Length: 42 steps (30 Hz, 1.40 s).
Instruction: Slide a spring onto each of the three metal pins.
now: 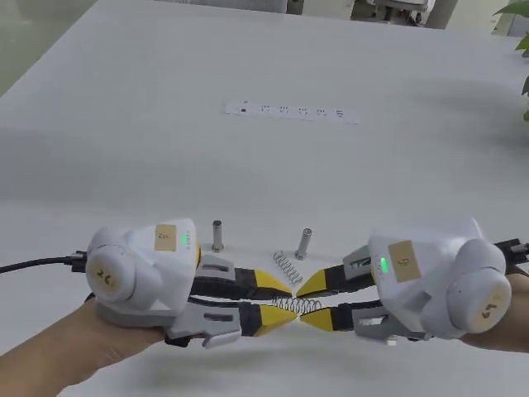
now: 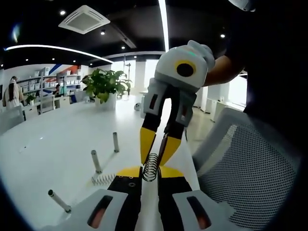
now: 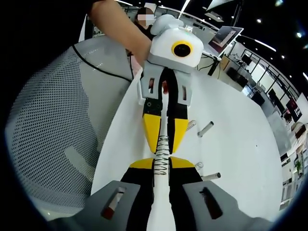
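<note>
Looking down from the head view, we see the left tool (image 1: 287,303) and the right tool (image 1: 302,303) meeting tip to tip low over the white counter (image 1: 165,149), with one spring (image 1: 296,306) caught between them. Each gripper view shows its own jaws drawn in on one end of that spring (image 2: 150,167), so we read both tools as clamped on it, one at each end. Its long axis runs from tool to tool, roughly level with the counter. Beyond the tips, away from the person, stand two metal pins: one pin (image 1: 217,235) on the left tool's side, and a second pin (image 1: 304,242) just past the tips, a little to the right tool's side. A loose spring (image 1: 287,266) lies on the counter just beside that second pin. A third pin (image 2: 58,200) appears at the edge of the left gripper view; we cannot tell whether it stands straight. No pin seems to carry a spring yet, so we judge the task barely begun. The move ahead turns on this: the spring lies crosswise while the pins point up, so one end must be released and the spring tipped onto the pin's axis. The second pin looks nearest.
</note>
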{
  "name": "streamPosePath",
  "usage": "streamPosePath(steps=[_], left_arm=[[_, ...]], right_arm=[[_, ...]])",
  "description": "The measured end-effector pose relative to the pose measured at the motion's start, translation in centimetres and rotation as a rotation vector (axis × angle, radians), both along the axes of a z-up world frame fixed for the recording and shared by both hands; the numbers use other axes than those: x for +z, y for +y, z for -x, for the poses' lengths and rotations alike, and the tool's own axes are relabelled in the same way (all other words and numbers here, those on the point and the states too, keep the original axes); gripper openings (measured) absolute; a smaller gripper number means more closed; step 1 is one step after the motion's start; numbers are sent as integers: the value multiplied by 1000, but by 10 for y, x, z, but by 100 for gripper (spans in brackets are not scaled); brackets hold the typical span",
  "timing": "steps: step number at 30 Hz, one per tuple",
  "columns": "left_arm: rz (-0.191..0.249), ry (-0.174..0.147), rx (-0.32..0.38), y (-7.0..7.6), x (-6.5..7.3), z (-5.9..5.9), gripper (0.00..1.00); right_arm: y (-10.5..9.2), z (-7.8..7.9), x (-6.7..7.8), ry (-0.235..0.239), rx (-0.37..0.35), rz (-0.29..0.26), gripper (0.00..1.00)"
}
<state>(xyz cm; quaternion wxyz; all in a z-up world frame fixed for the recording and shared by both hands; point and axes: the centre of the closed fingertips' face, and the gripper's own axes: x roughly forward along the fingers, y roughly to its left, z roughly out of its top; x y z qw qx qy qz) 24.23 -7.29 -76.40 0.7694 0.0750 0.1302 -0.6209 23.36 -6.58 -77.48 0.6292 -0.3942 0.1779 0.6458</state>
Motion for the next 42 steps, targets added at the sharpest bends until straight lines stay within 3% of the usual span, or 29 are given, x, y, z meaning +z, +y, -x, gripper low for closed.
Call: streamPosePath(steps=[13, 26, 32, 35, 42], left_arm=[[-3, 7, -5, -2, 1, 2, 2], [-2, 14, -22, -3, 6, 6, 1], [2, 15, -22, -1, 8, 7, 1], [9, 21, -19, 1, 9, 7, 1], [29, 31, -5, 4, 14, 5, 1]], right_arm=[[-1, 1, 0, 2, -4, 3, 8], [-3, 1, 4, 37, -45, -49, 13], [-9, 2, 2, 78, -68, -62, 11], [-10, 2, 3, 126, -109, -110, 10], [-12, -3, 6, 157, -144, -149, 9]])
